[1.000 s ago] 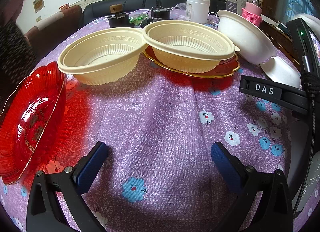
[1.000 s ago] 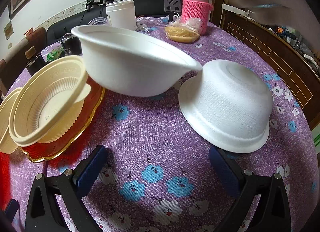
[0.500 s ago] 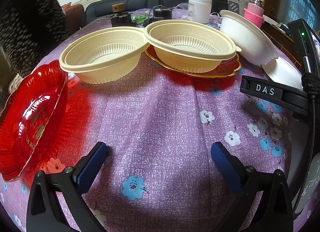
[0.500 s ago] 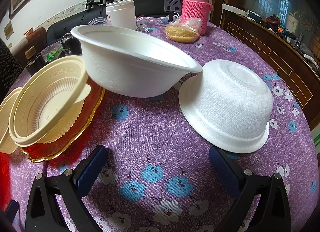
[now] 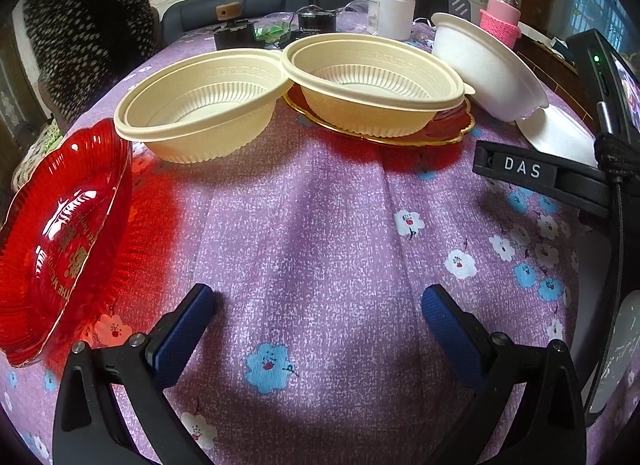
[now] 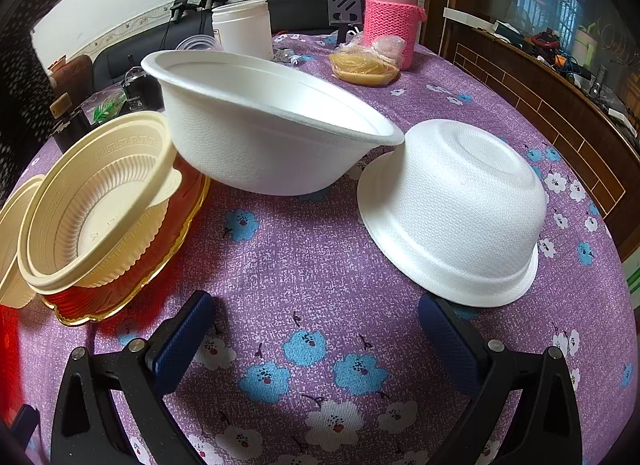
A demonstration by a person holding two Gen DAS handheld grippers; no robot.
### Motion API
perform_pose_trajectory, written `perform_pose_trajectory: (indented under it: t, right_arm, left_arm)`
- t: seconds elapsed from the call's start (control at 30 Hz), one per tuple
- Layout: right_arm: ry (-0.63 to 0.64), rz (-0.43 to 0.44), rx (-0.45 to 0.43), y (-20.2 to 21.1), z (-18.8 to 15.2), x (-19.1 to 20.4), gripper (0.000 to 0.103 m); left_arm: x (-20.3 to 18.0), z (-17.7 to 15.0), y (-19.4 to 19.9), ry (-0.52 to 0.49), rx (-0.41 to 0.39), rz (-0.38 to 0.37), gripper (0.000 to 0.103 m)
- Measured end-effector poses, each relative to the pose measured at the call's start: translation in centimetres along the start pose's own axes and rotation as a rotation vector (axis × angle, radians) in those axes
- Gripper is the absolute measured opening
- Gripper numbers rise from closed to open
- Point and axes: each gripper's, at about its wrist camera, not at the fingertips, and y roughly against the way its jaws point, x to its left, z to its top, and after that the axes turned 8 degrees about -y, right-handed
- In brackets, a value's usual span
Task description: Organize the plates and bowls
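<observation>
Since a second ago the left view has crept toward the red dish [image 5: 60,233], which now fills more of its left edge, and a dark speckled sleeve [image 5: 88,13] has come in at top left; the right view has hardly shifted.

The table [image 5: 320,233], under a purple flowered cloth, carries everything. The red dish sits tilted at the left edge. Behind it stand two cream bowls: the left one [image 5: 204,101] on the cloth, the right one [image 5: 376,85] on a gold-rimmed red plate [image 5: 448,131], their rims touching or overlapping. An upright white bowl [image 6: 264,141] leans with its rim against an upturned white bowl [image 6: 452,209]; a white jar [image 6: 244,27] and pink flask [image 6: 394,11] stand at the back.

Left gripper [image 5: 318,305] and right gripper [image 6: 316,305] both hang spread wide over bare cloth, holding nothing, so sorting looks barely begun.

The likely trouble: the white bowls look light and thin, so a pinch on one rim could crush it or drag its neighbour along. The tilted dish near the table edge could slide off if nudged. Lifting the right cream bowl carelessly may tip the left one
</observation>
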Motion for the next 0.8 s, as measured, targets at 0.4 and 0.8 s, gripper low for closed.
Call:
perform_pose_trajectory:
  t: [0.4, 0.8]
  right_arm:
    - [-0.005, -0.004, 0.000, 0.0, 0.1, 0.0, 0.102]
    - [0.054, 0.043, 0.100, 1.3, -1.3, 0.1, 0.102]
  left_arm:
    - [0.0, -1.3, 1.0, -0.047, 0.019, -0.029, 0.103]
    - [1.6, -5.3, 10.5, -0.019, -0.221, -0.131, 0.092]
